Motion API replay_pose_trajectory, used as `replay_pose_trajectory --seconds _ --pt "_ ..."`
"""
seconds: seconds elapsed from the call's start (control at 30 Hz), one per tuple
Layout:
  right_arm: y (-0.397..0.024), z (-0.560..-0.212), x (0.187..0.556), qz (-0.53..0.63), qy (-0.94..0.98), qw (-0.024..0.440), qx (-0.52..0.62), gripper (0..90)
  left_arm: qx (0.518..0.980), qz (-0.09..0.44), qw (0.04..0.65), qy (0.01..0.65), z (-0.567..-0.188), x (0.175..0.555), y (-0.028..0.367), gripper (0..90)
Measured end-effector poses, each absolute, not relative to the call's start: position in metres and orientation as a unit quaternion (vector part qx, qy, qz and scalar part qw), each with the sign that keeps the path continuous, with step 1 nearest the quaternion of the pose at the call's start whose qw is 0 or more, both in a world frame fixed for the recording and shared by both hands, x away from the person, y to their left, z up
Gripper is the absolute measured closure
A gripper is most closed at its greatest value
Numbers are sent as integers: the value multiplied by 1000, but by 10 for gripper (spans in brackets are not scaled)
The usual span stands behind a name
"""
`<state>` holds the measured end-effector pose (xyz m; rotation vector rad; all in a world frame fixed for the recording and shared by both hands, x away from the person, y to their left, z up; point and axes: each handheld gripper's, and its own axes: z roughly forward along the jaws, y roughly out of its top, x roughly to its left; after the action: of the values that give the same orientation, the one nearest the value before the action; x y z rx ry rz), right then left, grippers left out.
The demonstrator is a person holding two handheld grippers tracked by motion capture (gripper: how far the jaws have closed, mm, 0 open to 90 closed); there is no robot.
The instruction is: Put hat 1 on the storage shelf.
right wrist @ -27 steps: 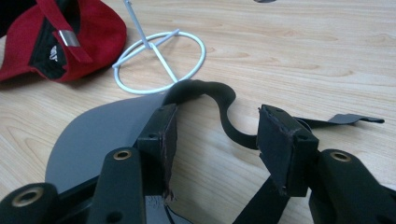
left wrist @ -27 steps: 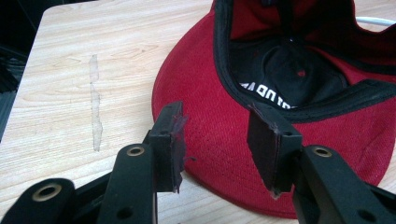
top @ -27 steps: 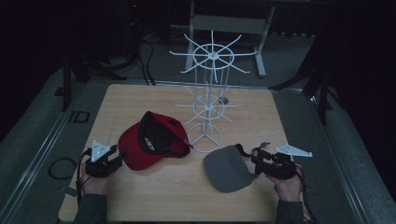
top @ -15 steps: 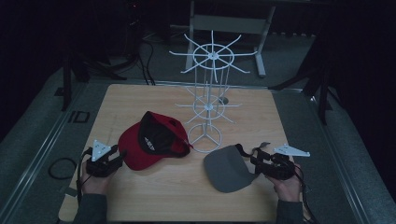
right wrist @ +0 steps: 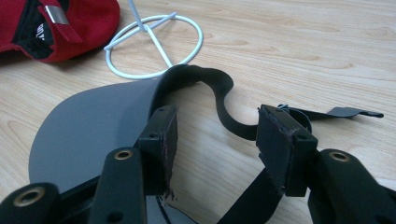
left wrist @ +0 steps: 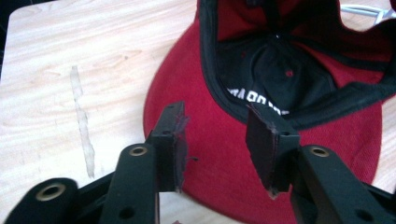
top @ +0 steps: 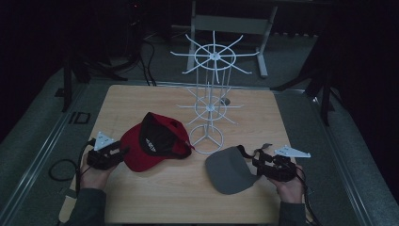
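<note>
A red cap (top: 155, 143) with a black lining lies upside down on the left half of the wooden table (top: 141, 99). My left gripper (top: 122, 152) is at its near-left edge. In the left gripper view the jaws stand open (left wrist: 218, 123) over the cap's red brim (left wrist: 327, 140), not pressing on it. A grey visor (top: 228, 170) with a black strap lies to the right. My right gripper (top: 257, 163) is at its right side. In the right gripper view the open jaws (right wrist: 215, 123) straddle the strap (right wrist: 224, 100) beside the grey peak (right wrist: 93, 126).
A white wire hat rack (top: 211, 94) stands in the table's middle, and its ring base (right wrist: 154, 46) lies between the cap and the visor. Cables run off both table sides. The floor around the table is dark, with a metal frame (top: 230, 23) behind.
</note>
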<state>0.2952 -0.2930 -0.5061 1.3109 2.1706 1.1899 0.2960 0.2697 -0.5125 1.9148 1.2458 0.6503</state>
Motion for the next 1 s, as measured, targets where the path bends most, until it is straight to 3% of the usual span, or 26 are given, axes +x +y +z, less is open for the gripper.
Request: replay_pose_trajectory --seconds 0.5,0.77,1.0 --pt "-295 -507 295 419 762 167 465 475 766 255 330 489 -496 359 264 886" --pt "-298 -507 293 426 759 166 464 469 777 244 319 485 -495 385 251 669" --pt "-298 -507 292 426 761 165 460 467 787 225 312 483 -498 401 246 578"
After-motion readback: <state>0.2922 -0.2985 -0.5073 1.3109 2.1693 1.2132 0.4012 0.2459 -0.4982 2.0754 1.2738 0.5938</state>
